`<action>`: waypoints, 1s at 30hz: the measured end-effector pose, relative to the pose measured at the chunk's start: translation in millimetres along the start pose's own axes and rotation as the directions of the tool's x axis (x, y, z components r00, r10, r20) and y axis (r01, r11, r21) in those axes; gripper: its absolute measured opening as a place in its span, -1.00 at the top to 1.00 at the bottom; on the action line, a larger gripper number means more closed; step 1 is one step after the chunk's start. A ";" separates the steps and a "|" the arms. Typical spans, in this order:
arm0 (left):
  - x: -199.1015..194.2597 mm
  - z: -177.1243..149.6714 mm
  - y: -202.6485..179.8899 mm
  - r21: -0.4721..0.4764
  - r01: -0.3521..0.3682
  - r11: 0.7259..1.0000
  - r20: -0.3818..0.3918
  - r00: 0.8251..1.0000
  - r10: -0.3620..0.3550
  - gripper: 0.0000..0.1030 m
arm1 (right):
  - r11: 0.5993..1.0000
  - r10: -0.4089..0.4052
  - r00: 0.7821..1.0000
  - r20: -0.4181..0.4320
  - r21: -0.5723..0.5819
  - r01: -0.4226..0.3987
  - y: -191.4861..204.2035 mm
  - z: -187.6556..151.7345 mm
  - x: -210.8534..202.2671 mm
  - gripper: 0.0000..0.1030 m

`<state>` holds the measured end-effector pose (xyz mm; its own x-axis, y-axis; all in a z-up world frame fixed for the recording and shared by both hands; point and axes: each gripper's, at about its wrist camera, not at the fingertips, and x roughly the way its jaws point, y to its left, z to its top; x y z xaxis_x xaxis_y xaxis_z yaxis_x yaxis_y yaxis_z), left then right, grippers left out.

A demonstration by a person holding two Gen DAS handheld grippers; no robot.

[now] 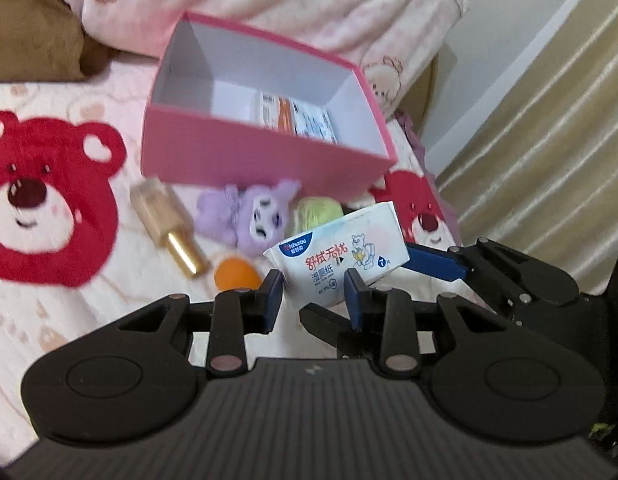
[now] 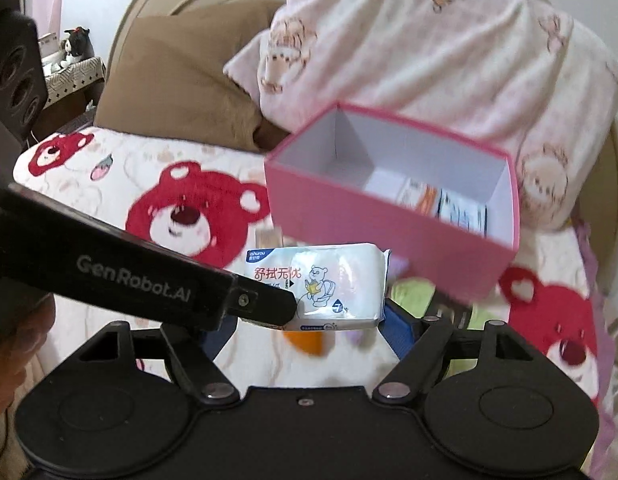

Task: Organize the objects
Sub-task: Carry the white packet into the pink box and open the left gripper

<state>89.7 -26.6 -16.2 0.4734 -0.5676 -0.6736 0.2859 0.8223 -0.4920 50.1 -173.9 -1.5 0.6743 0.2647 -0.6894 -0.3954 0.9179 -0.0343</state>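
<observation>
- Left wrist view: the wipes pack (image 1: 341, 254) is a soft white packet with a blue corner label, red lettering and a small cartoon bear; it is tilted, raised above the bed (image 1: 49, 320) in front of the pink box (image 1: 245, 156).
- The left gripper (image 1: 313, 294) has its blue-padded fingers set at the pack's lower edge, one at each side, moderately apart; whether they press it I cannot tell.
- The right gripper (image 1: 433, 260) reaches in from the right, one blue finger touching the pack's right end.
- On the bed beside the box lie a gold bottle (image 1: 169, 226), a fuzzy purple plush toy (image 1: 251, 218), a pale green round thing (image 1: 319, 210) and an orange ball (image 1: 237, 276).
- The box is open cardboard, white inside, with printed packets (image 1: 297, 118) at its bottom.
- Right wrist view: the pack (image 2: 325, 288) hangs level in mid-air, its glossy wrap crinkled, nearer than the box (image 2: 389, 224).
- The right gripper (image 2: 309, 332) is spread wide; its right blue pad (image 2: 397, 328) sits at the pack's sealed end, the other finger is hidden, so a grasp cannot be confirmed.
- The left gripper's black finger (image 2: 265, 308) crosses from the left and overlaps the pack's lower left corner.
- The fleecy bed sheet (image 2: 149, 160) bears red bear faces; a pink pillow (image 2: 429, 40) and a brown pillow (image 2: 181, 76) lie behind.
</observation>
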 end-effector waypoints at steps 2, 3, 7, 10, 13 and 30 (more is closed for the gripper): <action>-5.4 16.4 -0.8 0.008 -0.006 1.000 0.008 1.000 0.006 0.39 | 1.000 -0.004 1.000 0.019 -0.017 0.005 -1.0 16.0 -3.3 -0.56; -7.1 24.2 -1.6 0.012 -0.014 1.000 0.012 1.000 0.013 0.39 | 1.000 -0.002 1.000 0.027 -0.026 0.002 -2.1 23.7 -4.4 -0.56; -10.3 58.8 -1.7 0.013 -0.037 0.999 0.000 0.999 0.037 0.38 | 1.000 0.031 0.999 0.042 -0.002 -0.031 -12.7 57.0 -1.5 -0.55; -5.4 86.1 -1.9 0.040 -0.077 0.996 -0.019 0.997 0.078 0.38 | 0.998 0.055 0.998 0.036 0.015 -0.056 -23.9 79.3 8.1 -0.53; 7.7 114.3 -8.4 0.140 -0.150 0.979 -0.026 0.988 0.155 0.37 | 0.992 0.100 0.995 -0.005 0.074 -0.100 -41.5 101.3 28.8 -0.48; 158.4 212.9 51.5 0.063 -0.285 0.956 -0.124 0.949 0.291 0.33 | 0.961 0.195 0.970 -0.144 0.226 -0.160 -129.7 148.0 202.9 -0.24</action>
<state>356.7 -65.6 -30.8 0.4287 -0.3041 -0.8507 0.1907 0.9509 -0.2438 330.5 -195.5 -29.8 0.4872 0.3932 -0.7798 -0.3466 0.9066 0.2406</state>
